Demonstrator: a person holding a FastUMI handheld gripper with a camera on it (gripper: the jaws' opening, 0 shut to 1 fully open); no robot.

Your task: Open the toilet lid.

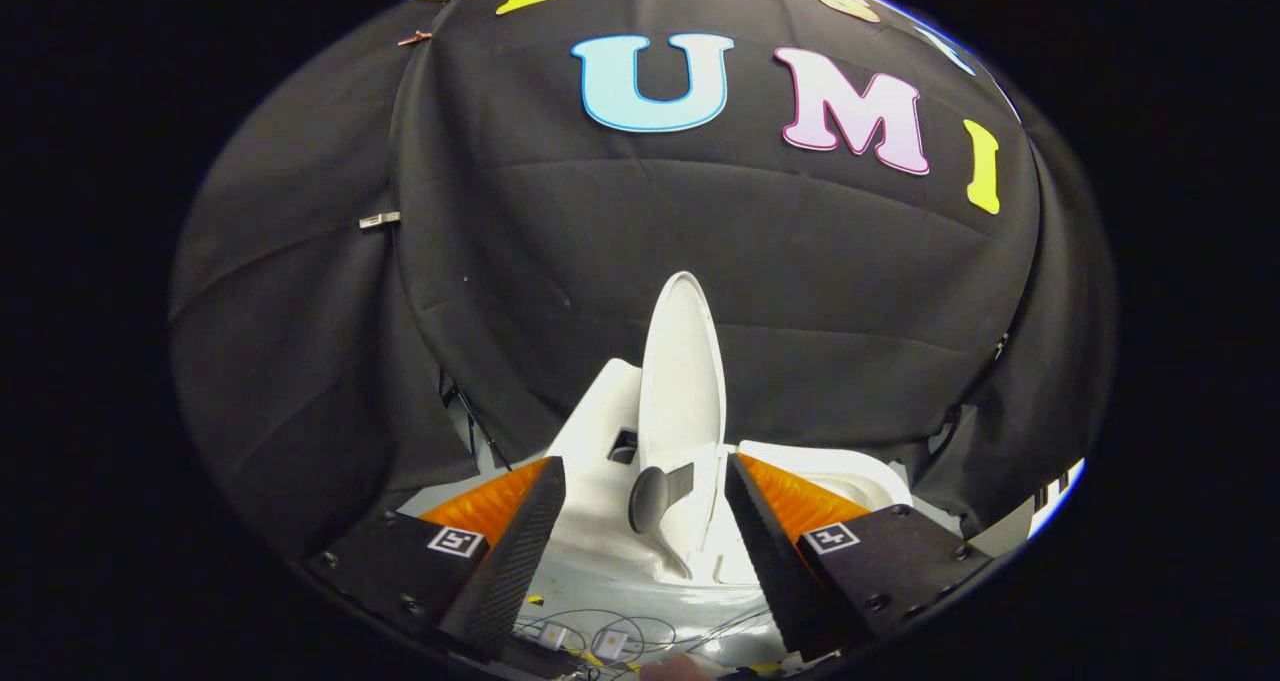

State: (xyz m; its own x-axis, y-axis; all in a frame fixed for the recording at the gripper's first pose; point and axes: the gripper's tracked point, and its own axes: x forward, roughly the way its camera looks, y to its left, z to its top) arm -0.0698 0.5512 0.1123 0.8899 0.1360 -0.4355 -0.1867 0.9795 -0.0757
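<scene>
1. I see the toilet (790, 481) just ahead of my gripper (640, 551). It is white and sits in front of the black cloth wall (700, 251).
2. The toilet lid (682, 381) is already standing up, almost straight. It rises between my two fingers and a bit beyond them, with its thin edge turned toward me.
3. A small grey handle (655, 494) sticks out from the low part of the lid, toward my left finger. It sits in the gap between my fingers.
4. My fingers are wide apart. They hold nothing and they touch nothing. The handle and the lid are both free of them.
5. I think the job is nearly done, because the lid is up. What is left is to make sure it stays up.
6. To do this well, I keep my fingers apart and I do not squeeze the handle again.
7. I pull straight back and slowly, so no finger bumps the lid or hooks the handle on the way out.
8. I watch the lid as I go. If it starts to tip forward, I stop and nudge it gently back toward the wall.
9. Some thin wires (600, 629) lie on the floor under my fingers. I stay above them so I do not catch them.
</scene>
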